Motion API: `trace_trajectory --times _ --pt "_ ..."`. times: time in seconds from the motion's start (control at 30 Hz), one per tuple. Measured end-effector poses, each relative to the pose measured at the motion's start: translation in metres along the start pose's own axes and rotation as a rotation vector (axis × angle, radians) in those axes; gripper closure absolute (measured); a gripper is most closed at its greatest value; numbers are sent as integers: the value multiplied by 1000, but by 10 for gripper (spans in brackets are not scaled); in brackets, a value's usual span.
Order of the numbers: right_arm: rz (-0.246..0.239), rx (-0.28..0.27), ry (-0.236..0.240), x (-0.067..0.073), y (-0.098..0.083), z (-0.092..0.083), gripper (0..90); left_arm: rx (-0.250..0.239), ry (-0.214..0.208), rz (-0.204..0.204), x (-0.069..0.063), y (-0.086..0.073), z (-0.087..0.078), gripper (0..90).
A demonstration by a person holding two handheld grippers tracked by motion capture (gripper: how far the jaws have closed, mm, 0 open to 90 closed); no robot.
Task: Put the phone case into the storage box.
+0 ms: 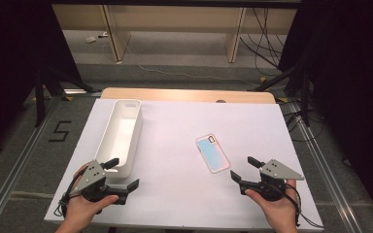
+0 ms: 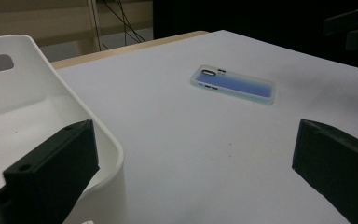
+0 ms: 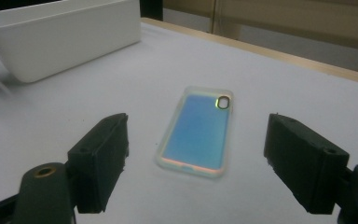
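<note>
An iridescent blue phone case (image 1: 212, 153) (image 2: 235, 84) (image 3: 198, 130) lies flat on the white table top (image 1: 175, 194), camera cut-out towards the far side. My right gripper (image 1: 243, 168) (image 3: 200, 161) stands open just short of the case's near end and points at it, touching nothing. My left gripper (image 1: 123, 174) (image 2: 193, 168) is open at the near left. One of its jaws hangs by the near end of a long white bin (image 1: 121, 136) (image 2: 28, 107) (image 3: 65, 37), the other over bare table. Nothing sits between either pair of jaws.
The bin looks empty and runs lengthwise away from me on the table's left. A wooden strip (image 1: 189, 95) borders the far edge of the table. Beyond it are floor, cables and dark stands.
</note>
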State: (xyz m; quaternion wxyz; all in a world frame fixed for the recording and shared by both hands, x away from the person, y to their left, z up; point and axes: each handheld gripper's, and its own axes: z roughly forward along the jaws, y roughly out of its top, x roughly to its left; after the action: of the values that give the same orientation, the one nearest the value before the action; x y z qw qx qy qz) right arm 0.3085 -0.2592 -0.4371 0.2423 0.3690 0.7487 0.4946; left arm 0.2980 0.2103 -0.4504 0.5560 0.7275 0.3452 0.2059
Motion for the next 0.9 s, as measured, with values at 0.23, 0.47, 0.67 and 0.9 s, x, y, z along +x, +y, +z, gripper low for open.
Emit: trace_trajectory --times 0.23,0.47,0.67,0.9 --pt "-1 17 -13 -3 1 1 279 3 -8 -1 -1 -1 0 0" --pt "-10 124 -32 -19 16 17 768 -4 -6 -8 -1 0 -2 8" --pt "39 209 -78 -42 25 40 900 -8 -2 -11 0 -1 -2 15" --pt "49 345 -86 -60 21 83 900 -3 4 -20 2 -1 -4 19"
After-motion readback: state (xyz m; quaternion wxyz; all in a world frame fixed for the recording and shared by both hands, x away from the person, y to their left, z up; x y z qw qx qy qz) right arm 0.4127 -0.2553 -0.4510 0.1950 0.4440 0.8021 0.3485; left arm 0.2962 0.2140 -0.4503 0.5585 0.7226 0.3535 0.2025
